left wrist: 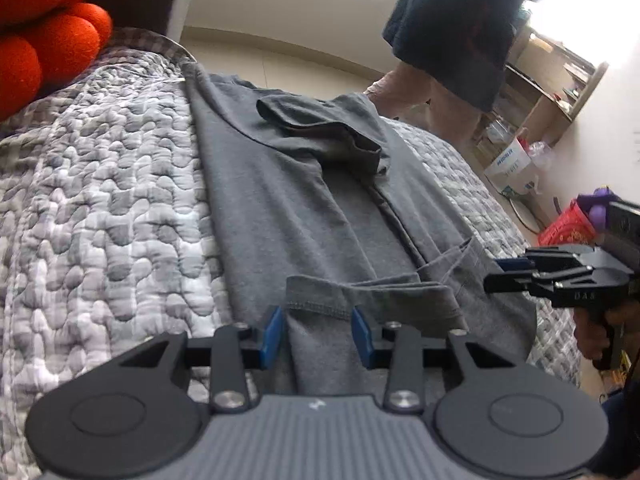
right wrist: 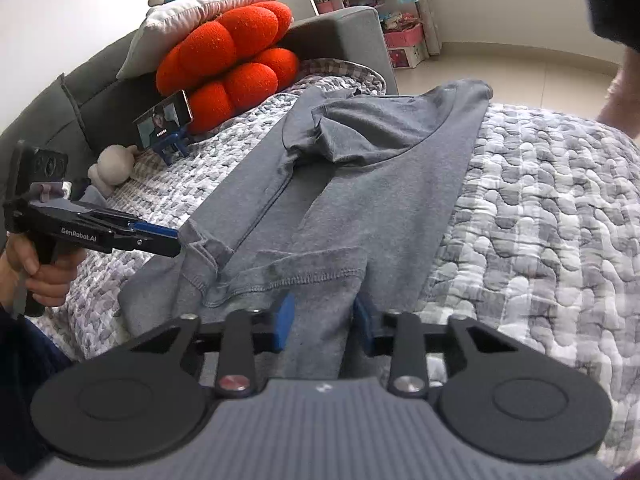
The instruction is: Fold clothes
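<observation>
A grey T-shirt (left wrist: 288, 184) lies lengthwise on a quilted grey bedspread (left wrist: 100, 200), its sides and sleeves folded inward. It also shows in the right wrist view (right wrist: 380, 184). My left gripper (left wrist: 318, 332) has its blue pads around the near hem corner, which is lifted and folded over; the jaws stand part open with cloth between them. My right gripper (right wrist: 322, 320) stands the same way at the other hem corner. Each gripper shows from the side in the other's view, the right one (left wrist: 504, 274) and the left one (right wrist: 168, 240), both at the hem.
A red puffy cushion (right wrist: 232, 64) and a white pillow (right wrist: 192, 20) lean on a grey sofa back (right wrist: 340, 36). A phone on a blue stand (right wrist: 164, 124) and a small plush toy (right wrist: 114, 164) sit on the bedspread. A person (left wrist: 460, 32) stands beyond. Shelves (left wrist: 560, 76) are at the right.
</observation>
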